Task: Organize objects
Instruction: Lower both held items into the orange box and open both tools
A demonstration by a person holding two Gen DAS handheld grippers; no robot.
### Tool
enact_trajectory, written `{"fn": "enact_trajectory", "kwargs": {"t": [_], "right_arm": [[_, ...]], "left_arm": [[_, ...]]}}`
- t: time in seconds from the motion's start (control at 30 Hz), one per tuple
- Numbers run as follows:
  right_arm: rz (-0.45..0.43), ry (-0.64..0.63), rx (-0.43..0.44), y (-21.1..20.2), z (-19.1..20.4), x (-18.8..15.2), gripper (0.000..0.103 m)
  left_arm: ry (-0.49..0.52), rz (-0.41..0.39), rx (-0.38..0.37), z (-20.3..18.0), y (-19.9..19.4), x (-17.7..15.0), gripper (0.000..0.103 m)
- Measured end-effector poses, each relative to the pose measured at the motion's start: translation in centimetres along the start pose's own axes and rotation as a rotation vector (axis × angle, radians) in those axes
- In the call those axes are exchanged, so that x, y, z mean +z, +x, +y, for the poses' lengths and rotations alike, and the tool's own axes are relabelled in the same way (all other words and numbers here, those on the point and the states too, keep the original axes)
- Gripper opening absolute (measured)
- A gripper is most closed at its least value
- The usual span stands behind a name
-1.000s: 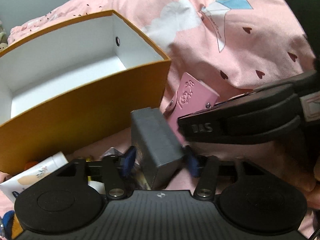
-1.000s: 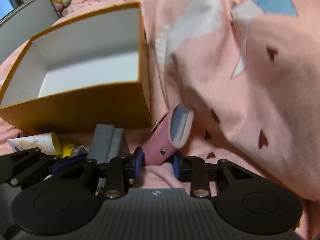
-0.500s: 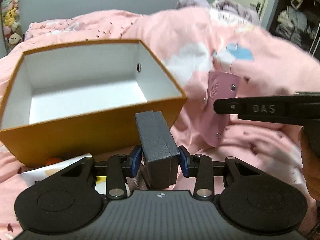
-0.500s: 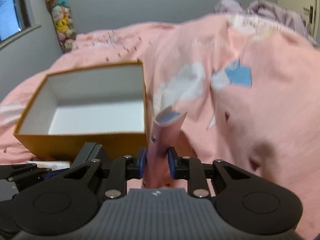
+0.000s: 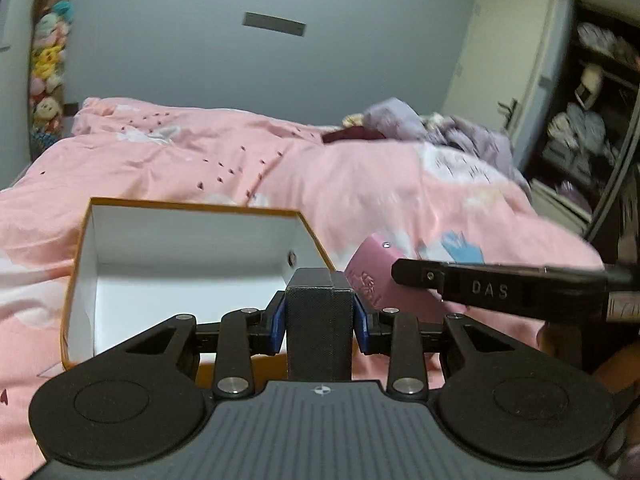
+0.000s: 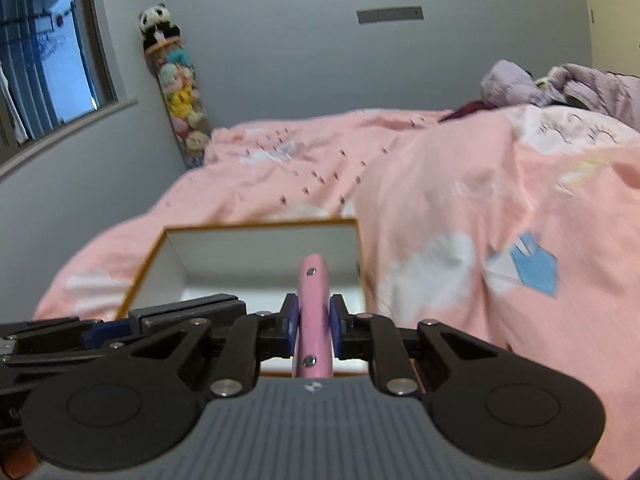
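Both grippers have lifted their loads above the orange box (image 5: 188,276), left gripper (image 5: 319,320) clenched on the grey case (image 5: 319,320), right gripper (image 6: 314,322) pinching the pink pouch (image 6: 314,316); release only once low inside.

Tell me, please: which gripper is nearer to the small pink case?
Right. The right gripper is shut on the pink case itself. The left gripper is beside it, holding a dark grey box in front of the orange box.
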State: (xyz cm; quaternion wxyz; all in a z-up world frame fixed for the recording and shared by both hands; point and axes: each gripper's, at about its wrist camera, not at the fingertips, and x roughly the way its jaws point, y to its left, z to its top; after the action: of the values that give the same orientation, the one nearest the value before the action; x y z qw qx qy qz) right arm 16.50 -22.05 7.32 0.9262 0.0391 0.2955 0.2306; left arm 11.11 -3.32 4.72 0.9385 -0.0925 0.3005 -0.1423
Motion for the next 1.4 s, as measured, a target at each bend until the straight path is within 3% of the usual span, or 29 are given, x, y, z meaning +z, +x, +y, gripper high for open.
{"fn": "enact_trajectory", "kwargs": {"t": [0.23,0.43,0.67,0.9,1.07,1.33,1.37,1.4], "right_arm": [[-0.014,0.036,0.020,5.5,-0.3,2.2,0.017],[0.061,-0.077,-0.053,9.8,0.2,0.6,0.017],[0.140,-0.167,-0.107,12.4,0.0,-2.7,0.017],[0.178,-0.133,-0.105,13.0,-0.9,-3.4,0.017],[0.196,-0.140,-0.092,13.1,-0.9,-3.4,0.017],[0.151,-0.123,-0.102,11.0,-1.2,-3.7,0.020],[0.132,-0.124,-0.101,10.6,-1.1,-3.6,0.021],[0.108,-0.129,-0.108,10.0,-1.1,-3.7,0.031]], "left_arm": [[-0.207,0.020,-0.033,4.8,3.7,3.1,0.038],[-0.203,0.099,0.055,6.1,8.4,3.0,0.038],[-0.187,0.257,0.074,5.9,13.1,0.6,0.038],[-0.261,0.370,0.068,6.7,15.8,-0.2,0.038],[-0.310,0.406,0.065,6.1,17.3,-0.7,0.038],[-0.334,0.458,0.101,5.0,18.6,-1.4,0.039],[-0.344,0.474,0.100,5.0,18.9,-1.6,0.040],[-0.353,0.480,0.098,5.0,19.1,-1.7,0.040]]}}
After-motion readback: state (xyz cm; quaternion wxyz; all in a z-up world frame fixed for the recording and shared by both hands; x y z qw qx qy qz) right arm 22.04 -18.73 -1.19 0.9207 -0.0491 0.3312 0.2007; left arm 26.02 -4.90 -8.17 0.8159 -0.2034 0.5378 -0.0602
